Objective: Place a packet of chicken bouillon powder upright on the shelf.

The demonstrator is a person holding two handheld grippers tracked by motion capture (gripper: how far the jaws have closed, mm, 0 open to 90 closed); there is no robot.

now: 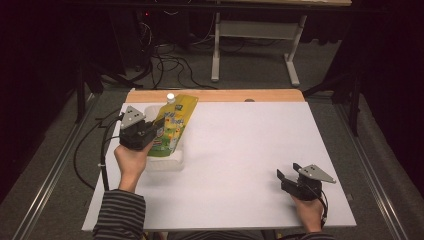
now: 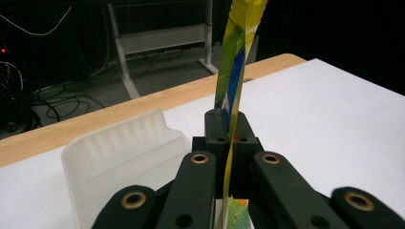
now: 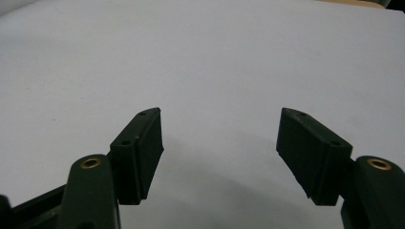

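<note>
High view: a person sits at the near edge of a white table [image 1: 240,150], a gripper in each hand; striped sleeves [image 1: 120,212] come in from the bottom
Left gripper [image 1: 150,131]: held at the table's far left part; its jaws are clamped together on a yellow-green spouted pouch [image 1: 174,127]; a grey three-cornered plate sits on its top
Pouch: held by its left edge, tilted, its white cap [image 1: 170,97] pointing toward the table's far wooden edge [image 1: 215,95]; it hangs over a clear plastic container [image 1: 165,162]; whether its lower end touches the container I cannot tell
Left gripper view: the two black jaws press on the pouch [image 2: 234,67], which is seen edge-on as a thin yellow, green and blue strip rising between them; the ribbed translucent container [image 2: 119,152] stands just to the left of the jaws
Right gripper [image 1: 286,176]: low over the table's near right part, well apart from the pouch and container; jaws spread wide with nothing between them
Right gripper view: both black pads [image 3: 143,148] stand far apart above bare white table [image 3: 215,62]
Background: dark floor with cables [image 1: 165,62] and a grey table frame [image 1: 255,35] beyond the far edge
</note>
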